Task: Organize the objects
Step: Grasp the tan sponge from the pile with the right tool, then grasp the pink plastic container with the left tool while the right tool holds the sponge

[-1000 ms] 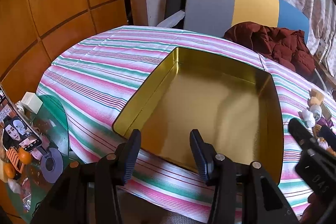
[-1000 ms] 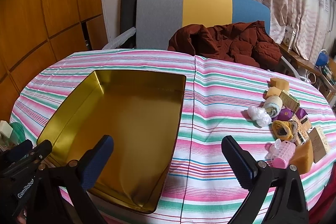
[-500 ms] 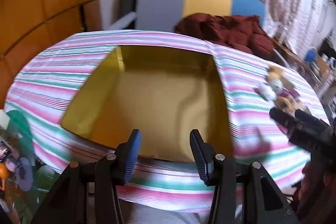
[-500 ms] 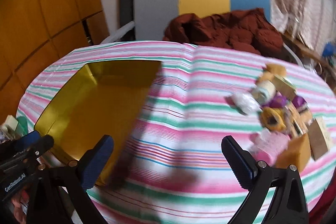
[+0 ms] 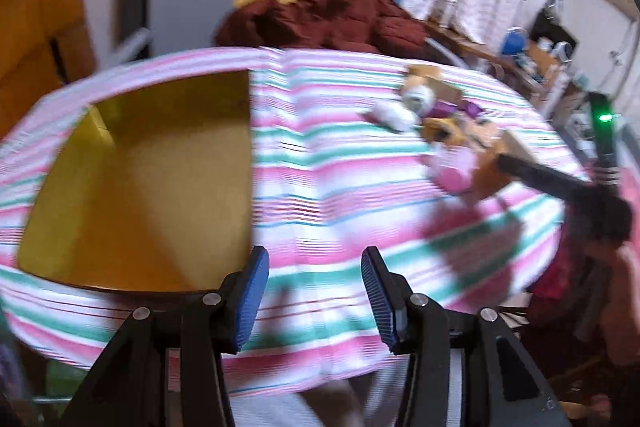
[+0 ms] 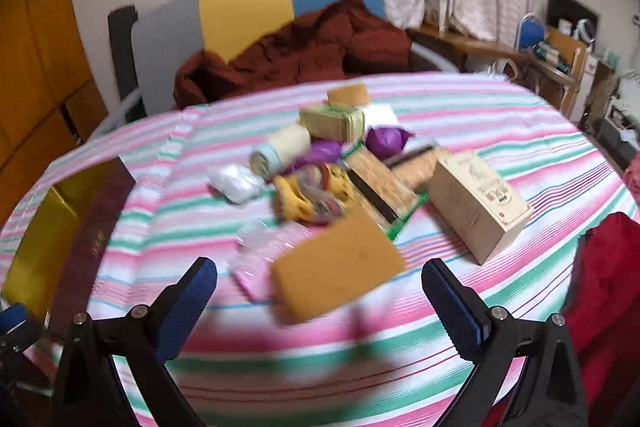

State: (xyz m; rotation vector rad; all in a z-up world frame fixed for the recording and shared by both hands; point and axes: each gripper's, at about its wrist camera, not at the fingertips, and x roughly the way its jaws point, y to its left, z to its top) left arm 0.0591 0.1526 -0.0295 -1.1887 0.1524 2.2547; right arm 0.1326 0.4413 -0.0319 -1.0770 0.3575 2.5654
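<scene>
A gold tin tray [image 5: 132, 187] lies empty on the striped tablecloth at the left; its edge also shows in the right wrist view [image 6: 36, 239]. A pile of small objects sits to its right: an orange sponge [image 6: 340, 271], a pink item [image 6: 256, 263], a beige box [image 6: 480, 203], a yellow tangle [image 6: 308, 199], a white bundle [image 6: 236, 183], purple wrapped pieces [image 6: 386, 141]. My right gripper [image 6: 320, 303] is open wide and empty, just before the sponge. My left gripper [image 5: 314, 299] is open and empty above the cloth beside the tray's near right corner.
A chair with grey, yellow and blue back [image 6: 248, 15] holds a dark red jacket [image 6: 296, 55] behind the table. Wooden panels [image 6: 36, 39] are at the left, curtains and cluttered shelves [image 6: 560, 51] at the right. The views are motion-blurred.
Both grippers have swung right, from over the tray toward the object pile. The right gripper now faces the sponge and boxes. Both stay open and empty.
</scene>
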